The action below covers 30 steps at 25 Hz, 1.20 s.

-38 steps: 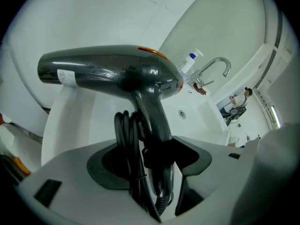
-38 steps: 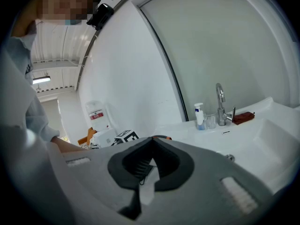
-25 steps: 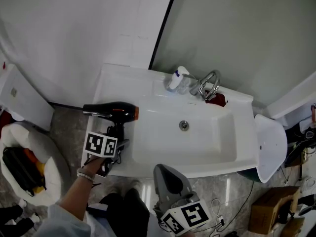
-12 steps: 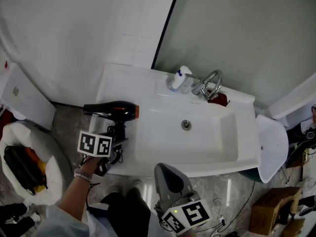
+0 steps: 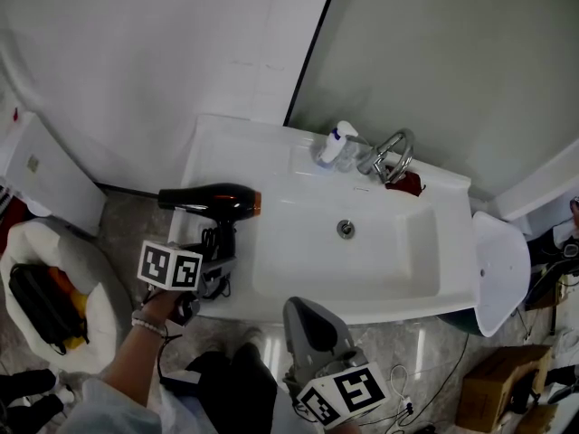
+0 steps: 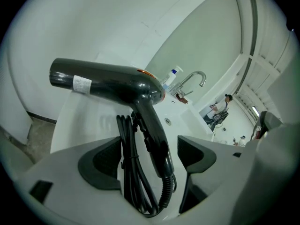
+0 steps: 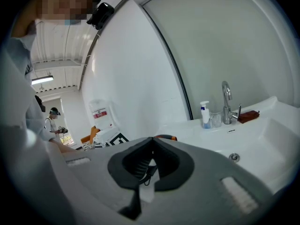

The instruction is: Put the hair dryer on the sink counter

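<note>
Head view: hair dryer (image 5: 213, 199) lies left-right, handle between left gripper (image 5: 220, 259) fingers that just opened apart.

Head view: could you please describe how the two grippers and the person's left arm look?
The left gripper and right gripper have light grey shells with black pads, and each carries a white cube with black square markers. The left arm wears a pale bracelet and a light sleeve.

The left gripper (image 6: 150, 159) has a grey plastic body, black ribbed pads (image 6: 104, 161) and a cube (image 5: 170, 267) of black-and-white square markers. The right gripper (image 5: 306, 319) matches, with its own marker cube (image 5: 348, 394). The sleeve (image 5: 101, 403) is pale, with a light bracelet (image 5: 149, 324). The trousers (image 5: 226, 382) appear dark.
</note>
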Each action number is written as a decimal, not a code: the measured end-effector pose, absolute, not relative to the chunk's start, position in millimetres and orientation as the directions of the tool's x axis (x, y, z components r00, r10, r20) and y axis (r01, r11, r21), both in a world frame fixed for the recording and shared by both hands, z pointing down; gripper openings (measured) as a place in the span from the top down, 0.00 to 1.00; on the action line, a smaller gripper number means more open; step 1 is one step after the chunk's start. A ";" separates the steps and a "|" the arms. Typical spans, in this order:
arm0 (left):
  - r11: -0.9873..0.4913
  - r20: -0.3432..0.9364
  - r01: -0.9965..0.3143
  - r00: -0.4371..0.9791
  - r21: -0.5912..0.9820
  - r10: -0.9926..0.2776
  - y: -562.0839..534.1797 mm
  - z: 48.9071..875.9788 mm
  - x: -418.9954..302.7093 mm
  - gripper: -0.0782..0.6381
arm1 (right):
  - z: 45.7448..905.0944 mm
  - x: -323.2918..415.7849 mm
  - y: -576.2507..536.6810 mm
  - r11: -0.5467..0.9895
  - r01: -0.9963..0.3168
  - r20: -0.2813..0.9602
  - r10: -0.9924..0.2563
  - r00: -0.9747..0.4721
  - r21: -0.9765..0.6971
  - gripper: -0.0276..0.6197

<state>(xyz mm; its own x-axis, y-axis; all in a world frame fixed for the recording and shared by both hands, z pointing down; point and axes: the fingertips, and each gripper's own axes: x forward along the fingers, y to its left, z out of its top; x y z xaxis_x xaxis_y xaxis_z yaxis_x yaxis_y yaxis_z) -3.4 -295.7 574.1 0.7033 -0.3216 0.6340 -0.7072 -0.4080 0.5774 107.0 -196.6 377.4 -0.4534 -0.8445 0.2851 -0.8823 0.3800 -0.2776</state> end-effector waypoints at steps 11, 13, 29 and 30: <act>-0.403 0.604 -0.685 0.727 0.607 -0.327 -287.3 559.5 -14.9 0.39 | 372.9 95.2 -197.3 0.391 -0.879 0.278 -0.843 -0.461 -0.274 0.96; -0.405 0.597 -0.684 0.729 0.607 -0.335 -286.6 556.1 -16.6 0.39 | 372.2 93.4 -197.2 0.393 -0.878 0.276 -0.842 -0.463 -0.272 0.96; -0.420 0.564 -0.675 0.737 0.606 -0.372 -289.5 543.4 -28.2 0.45 | 368.7 77.3 -198.3 0.406 -0.875 0.274 -0.838 -0.471 -0.262 0.96; -0.418 0.561 -0.679 0.734 0.604 -0.383 -289.9 542.2 -29.7 0.49 | 368.5 77.3 -198.0 0.405 -0.876 0.274 -0.839 -0.470 -0.261 0.96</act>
<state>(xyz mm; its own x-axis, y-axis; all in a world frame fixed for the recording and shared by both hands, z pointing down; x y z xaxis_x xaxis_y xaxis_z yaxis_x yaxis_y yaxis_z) -29.7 -289.9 542.2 0.7340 -0.3830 0.5608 -0.6791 -0.4176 0.6037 77.3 -198.0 368.5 -0.4698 -0.8390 0.2745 -0.8761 0.4051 -0.2613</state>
